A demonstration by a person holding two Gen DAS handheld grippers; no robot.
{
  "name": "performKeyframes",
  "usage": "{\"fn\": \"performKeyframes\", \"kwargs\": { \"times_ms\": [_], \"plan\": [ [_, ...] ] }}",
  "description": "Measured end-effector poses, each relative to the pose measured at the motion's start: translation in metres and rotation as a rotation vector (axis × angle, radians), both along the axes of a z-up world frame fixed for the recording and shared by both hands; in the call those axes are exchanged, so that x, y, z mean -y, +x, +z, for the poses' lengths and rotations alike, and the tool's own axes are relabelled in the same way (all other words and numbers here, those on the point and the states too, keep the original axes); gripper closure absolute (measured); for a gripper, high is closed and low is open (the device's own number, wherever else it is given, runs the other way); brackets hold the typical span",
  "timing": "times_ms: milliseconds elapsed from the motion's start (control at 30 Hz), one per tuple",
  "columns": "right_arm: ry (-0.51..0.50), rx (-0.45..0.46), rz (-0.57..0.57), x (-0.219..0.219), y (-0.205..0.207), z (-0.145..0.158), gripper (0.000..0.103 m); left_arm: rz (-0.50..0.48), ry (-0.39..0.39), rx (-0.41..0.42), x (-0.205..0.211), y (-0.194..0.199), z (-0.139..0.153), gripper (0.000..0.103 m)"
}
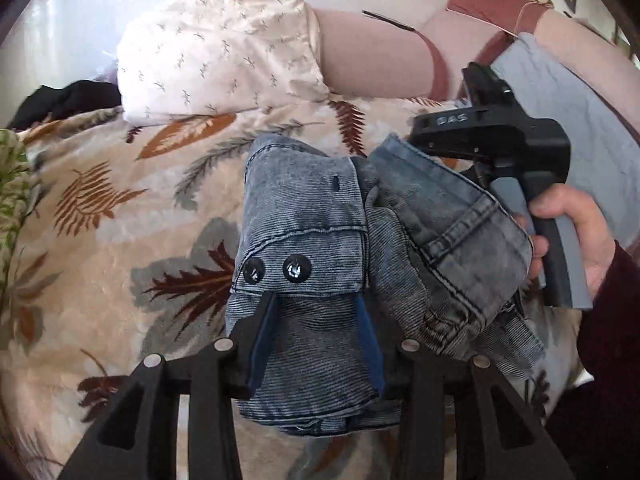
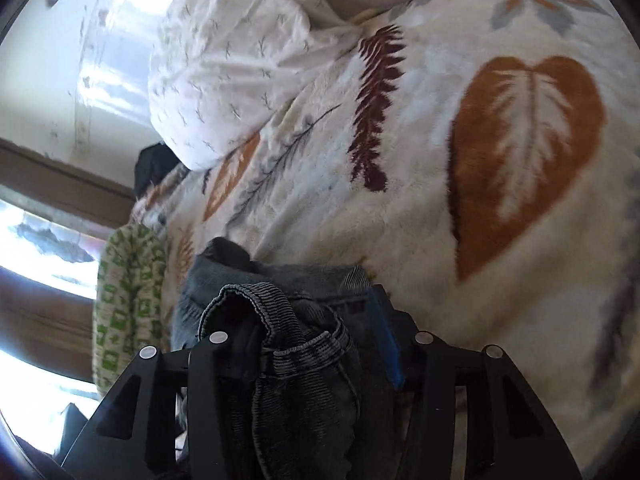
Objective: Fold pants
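Note:
The pants (image 1: pixel 308 240) are grey-blue washed jeans, bunched up and held above the leaf-patterned blanket (image 1: pixel 100 208). The waistband with two black buttons faces the left wrist camera. My left gripper (image 1: pixel 316 304) is shut on the denim just below the buttons, its blue pads pressing the fabric. My right gripper (image 2: pixel 320 312) is shut on another bunch of the jeans (image 2: pixel 288 344) near a belt loop. In the left wrist view the right gripper's black body (image 1: pixel 492 140) and the hand holding it sit at the right, behind the jeans.
A white patterned pillow (image 1: pixel 216 48) lies at the head of the bed, with a pink cushion (image 1: pixel 372 56) beside it. A green and white cloth (image 2: pixel 128 300) and a black garment (image 1: pixel 68 100) lie at the left edge. A grey cloth (image 1: pixel 580 120) lies at the right.

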State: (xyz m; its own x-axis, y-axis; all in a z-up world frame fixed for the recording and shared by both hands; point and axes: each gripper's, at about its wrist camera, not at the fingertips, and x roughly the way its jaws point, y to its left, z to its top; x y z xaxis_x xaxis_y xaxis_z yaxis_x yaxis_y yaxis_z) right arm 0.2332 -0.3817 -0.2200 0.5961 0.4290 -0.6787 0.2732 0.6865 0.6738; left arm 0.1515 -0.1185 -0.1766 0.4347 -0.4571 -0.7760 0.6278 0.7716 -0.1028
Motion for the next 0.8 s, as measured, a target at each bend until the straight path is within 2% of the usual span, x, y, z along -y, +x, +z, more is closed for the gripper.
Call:
{"fn": "performKeyframes", "kwargs": {
  "times_ms": [33, 100, 133, 167, 200, 267, 367, 500, 567, 600, 667, 700, 800],
  "plan": [
    [-0.012, -0.010, 0.005, 0.001, 0.005, -0.005, 0.056, 0.020, 0.007, 0.009, 0.004, -0.001, -0.002, 0.060],
    [0.005, -0.037, 0.001, 0.010, 0.007, -0.018, 0.047, 0.049, 0.009, 0.021, 0.006, 0.000, -0.002, 0.059],
    [0.056, -0.053, -0.020, 0.017, 0.003, -0.024, 0.048, 0.053, 0.004, 0.016, 0.006, 0.002, -0.001, 0.059],
    [0.121, -0.062, -0.038, 0.027, -0.005, -0.027, 0.043, 0.046, -0.001, 0.004, 0.005, 0.003, 0.000, 0.059],
    [0.136, -0.079, -0.055, 0.033, -0.015, -0.025, 0.040, 0.038, -0.007, -0.008, 0.003, 0.006, 0.001, 0.059],
    [0.071, -0.057, -0.102, 0.045, -0.045, -0.002, 0.038, 0.025, -0.028, -0.038, -0.004, 0.010, 0.006, 0.058],
    [-0.050, 0.046, -0.131, 0.042, -0.096, 0.042, 0.038, 0.016, -0.037, -0.047, -0.015, 0.011, 0.017, 0.058],
    [-0.307, 0.270, -0.177, -0.004, -0.162, 0.107, 0.038, 0.010, -0.033, 0.033, -0.032, 0.015, 0.038, 0.058],
    [-0.431, 0.347, -0.167, -0.037, -0.182, 0.129, 0.037, -0.012, -0.051, 0.061, -0.033, 0.022, 0.046, 0.052],
    [-0.461, 0.356, -0.166, -0.051, -0.186, 0.133, 0.037, -0.032, -0.051, 0.074, -0.030, 0.026, 0.049, 0.052],
    [-0.453, 0.359, -0.149, -0.078, -0.191, 0.128, 0.037, -0.067, -0.036, 0.106, -0.018, 0.035, 0.053, 0.052],
    [-0.442, 0.350, -0.139, -0.092, -0.189, 0.121, 0.037, -0.090, -0.039, 0.117, -0.011, 0.039, 0.055, 0.052],
    [-0.495, 0.280, -0.093, -0.129, -0.176, 0.093, 0.037, -0.145, -0.051, 0.130, 0.008, 0.048, 0.056, 0.052]
  ]
}}
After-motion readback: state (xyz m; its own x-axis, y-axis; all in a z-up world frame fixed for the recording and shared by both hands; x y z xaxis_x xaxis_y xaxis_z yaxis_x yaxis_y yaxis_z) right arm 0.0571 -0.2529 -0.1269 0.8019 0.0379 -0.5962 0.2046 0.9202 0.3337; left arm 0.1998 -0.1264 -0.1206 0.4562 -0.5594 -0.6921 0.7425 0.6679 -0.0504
